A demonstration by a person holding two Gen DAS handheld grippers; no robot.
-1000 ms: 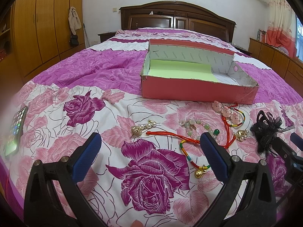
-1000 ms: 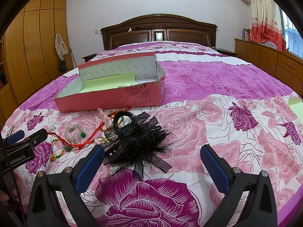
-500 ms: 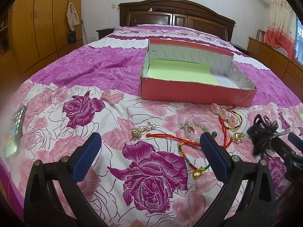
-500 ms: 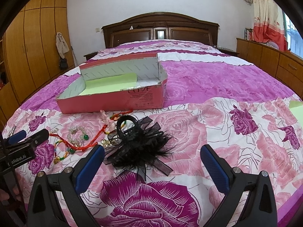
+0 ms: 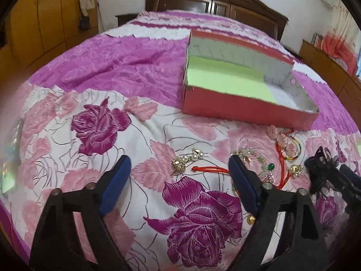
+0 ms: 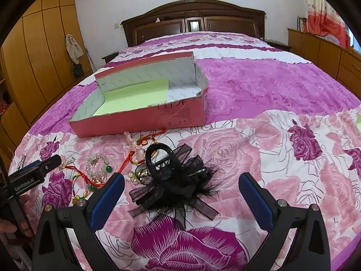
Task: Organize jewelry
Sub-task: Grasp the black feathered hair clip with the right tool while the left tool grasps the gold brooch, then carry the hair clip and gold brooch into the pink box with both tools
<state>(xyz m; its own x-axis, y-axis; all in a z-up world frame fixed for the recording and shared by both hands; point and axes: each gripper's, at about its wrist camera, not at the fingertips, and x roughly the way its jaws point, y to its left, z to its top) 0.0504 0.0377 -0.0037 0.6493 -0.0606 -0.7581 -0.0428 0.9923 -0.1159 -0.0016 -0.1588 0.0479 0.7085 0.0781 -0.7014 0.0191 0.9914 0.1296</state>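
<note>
Narrowing since a second ago, left tool (image 5: pixel 179 169), blue pads still apart over pearl-and-gold clip (image 5: pixel 186 159). Gaping wide, right tool (image 6: pixel 181 186), framing feathery black hair claw (image 6: pixel 173 180) on floral quilt (image 6: pixel 259 158).

wardrobe (image 6: pixel 40 52) wooden, left | headboard (image 6: pixel 194 20) dark | phone (image 5: pixel 10 169) on bedspread (image 5: pixel 108 72)

Ahead of my left gripper (image 5: pixel 179 171) the bed (image 5: pixel 94 94) lies bare up to the open pink box (image 5: pixel 248 110); bracelets (image 5: pixel 255 160) crowd its right side. A black hair clip (image 6: pixel 173 180) lies between my right gripper (image 6: pixel 181 188) jaws; bare bedspread lies to its right.
</note>
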